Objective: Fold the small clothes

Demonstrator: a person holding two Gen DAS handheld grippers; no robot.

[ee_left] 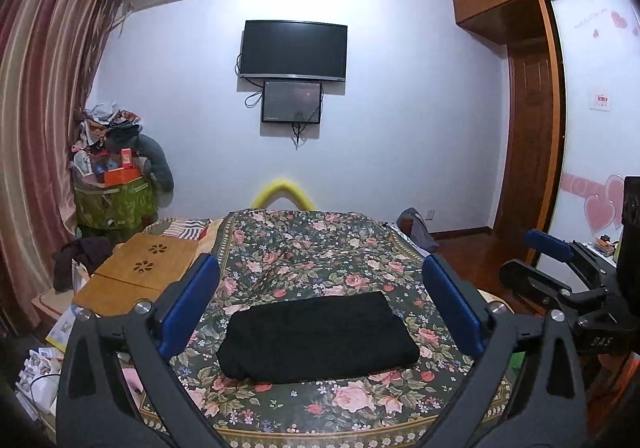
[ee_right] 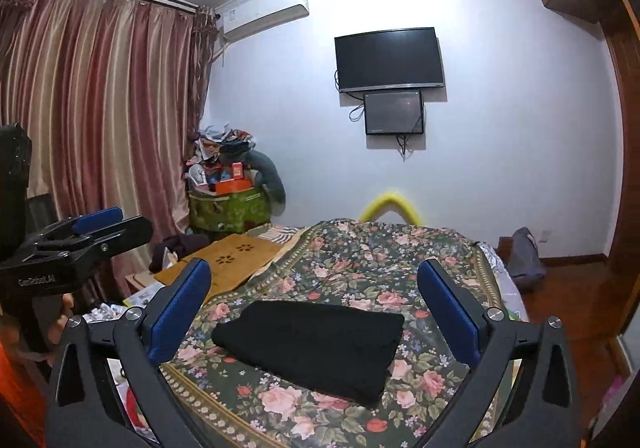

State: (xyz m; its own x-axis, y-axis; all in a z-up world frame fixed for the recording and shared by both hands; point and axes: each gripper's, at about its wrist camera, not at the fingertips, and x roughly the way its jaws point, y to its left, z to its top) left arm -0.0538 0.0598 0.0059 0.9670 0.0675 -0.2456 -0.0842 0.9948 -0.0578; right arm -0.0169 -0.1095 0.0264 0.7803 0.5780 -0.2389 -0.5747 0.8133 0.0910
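Folded black garment [ee_left: 318, 338] at lower centre on floral bedspread [ee_left: 304, 248], untouched. Left gripper [ee_left: 320, 304] and right gripper [ee_right: 314, 308] both spread wide, clamping nothing, raised off the cloth. Wooden board [ee_left: 140, 272] at left; 2 dark screens [ee_left: 293, 50] on far wall; clutter-filled green bag [ee_left: 114, 200] beside curtain [ee_left: 36, 108].

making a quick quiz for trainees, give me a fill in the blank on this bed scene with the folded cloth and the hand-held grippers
1. The folded garment is ____ in colour.
2. It lies on a bedspread printed with ____.
3. The left hand-held gripper and the right hand-held gripper both have their jaws ____.
4. On the wall, a smaller screen hangs ____ the television.

Missing words: black; flowers; open; below
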